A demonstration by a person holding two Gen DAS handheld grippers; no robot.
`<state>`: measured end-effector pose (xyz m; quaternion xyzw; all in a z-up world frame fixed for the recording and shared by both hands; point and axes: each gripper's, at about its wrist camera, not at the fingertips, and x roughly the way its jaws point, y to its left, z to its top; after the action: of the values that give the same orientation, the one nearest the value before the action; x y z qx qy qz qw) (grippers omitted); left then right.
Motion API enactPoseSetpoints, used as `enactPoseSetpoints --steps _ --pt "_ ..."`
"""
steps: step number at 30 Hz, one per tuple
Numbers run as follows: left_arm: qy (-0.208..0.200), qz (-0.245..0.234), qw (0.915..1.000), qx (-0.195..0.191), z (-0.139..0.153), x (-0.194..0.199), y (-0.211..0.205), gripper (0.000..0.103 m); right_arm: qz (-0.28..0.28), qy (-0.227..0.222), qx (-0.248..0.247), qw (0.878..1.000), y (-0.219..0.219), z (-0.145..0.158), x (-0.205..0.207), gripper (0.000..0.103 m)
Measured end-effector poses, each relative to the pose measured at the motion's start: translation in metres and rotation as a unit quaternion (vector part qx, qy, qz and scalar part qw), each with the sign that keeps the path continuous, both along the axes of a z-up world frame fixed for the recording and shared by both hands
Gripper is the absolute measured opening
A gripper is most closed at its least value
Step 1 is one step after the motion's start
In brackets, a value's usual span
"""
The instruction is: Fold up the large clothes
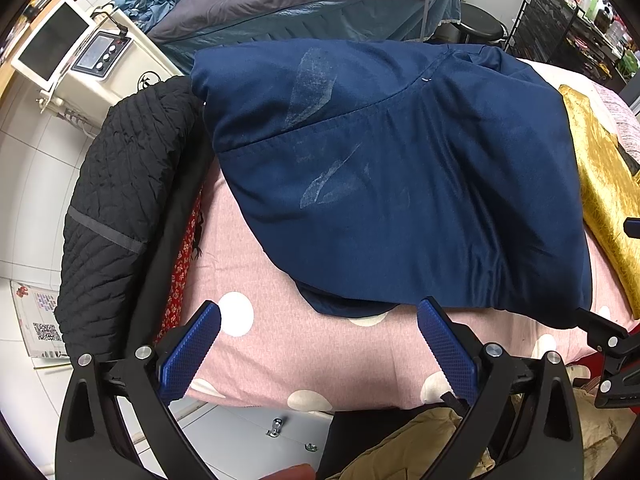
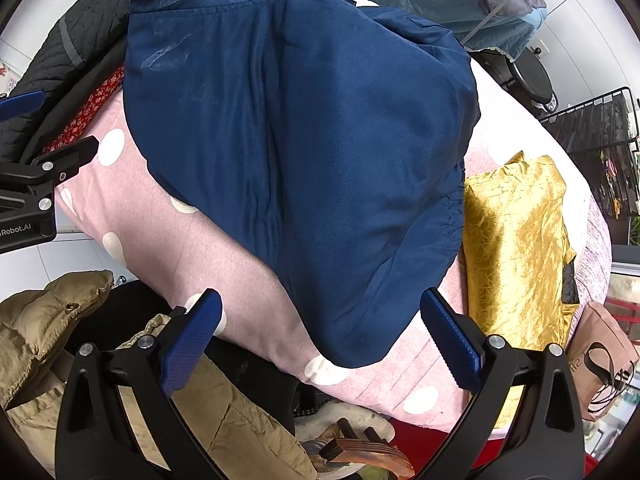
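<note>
The navy blue jacket (image 1: pixel 400 168) is spread as a bulky, partly folded mass on the pink polka-dot bedsheet (image 1: pixel 312 356), its near hem lying just ahead of both tools. In the left wrist view its long axis is seen to run from the far left corner, which touches the black quilted coat (image 1: pixel 120 208) draped at the bed's edge, down toward the near right; a stitched seam curves across its upper part and pale scuff marks are visible on the fabric. In the right wrist view the jacket (image 2: pixel 304 152) narrows to a rounded lower corner that reaches down between the fingers.

The left gripper (image 1: pixel 320 356) is held spread wide, with nothing between its blue pads; the hem lies directly ahead, nearest to the right-hand pad. The right gripper (image 2: pixel 320 344) is likewise spread and empty, and the jacket's lower corner is seen almost between its fingertips, so this tool is judged the nearer one for a pinch of the hem.

Beside the jacket, on the right, a folded gold garment (image 2: pixel 516 240) lies close to its gathered edge, possibly touching it. A khaki padded jacket (image 2: pixel 48 320) is seen below the bed edge, near the person.
</note>
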<state>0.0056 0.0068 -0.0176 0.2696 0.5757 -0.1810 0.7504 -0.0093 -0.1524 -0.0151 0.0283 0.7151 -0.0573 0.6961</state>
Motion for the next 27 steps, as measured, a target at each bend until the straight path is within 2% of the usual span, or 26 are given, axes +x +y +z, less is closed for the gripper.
enactPoseSetpoints --steps 27 --pt "0.008 -0.008 0.9999 0.007 -0.0048 -0.0017 -0.0026 0.097 0.002 -0.001 -0.002 1.000 0.0036 -0.0009 -0.0014 0.098"
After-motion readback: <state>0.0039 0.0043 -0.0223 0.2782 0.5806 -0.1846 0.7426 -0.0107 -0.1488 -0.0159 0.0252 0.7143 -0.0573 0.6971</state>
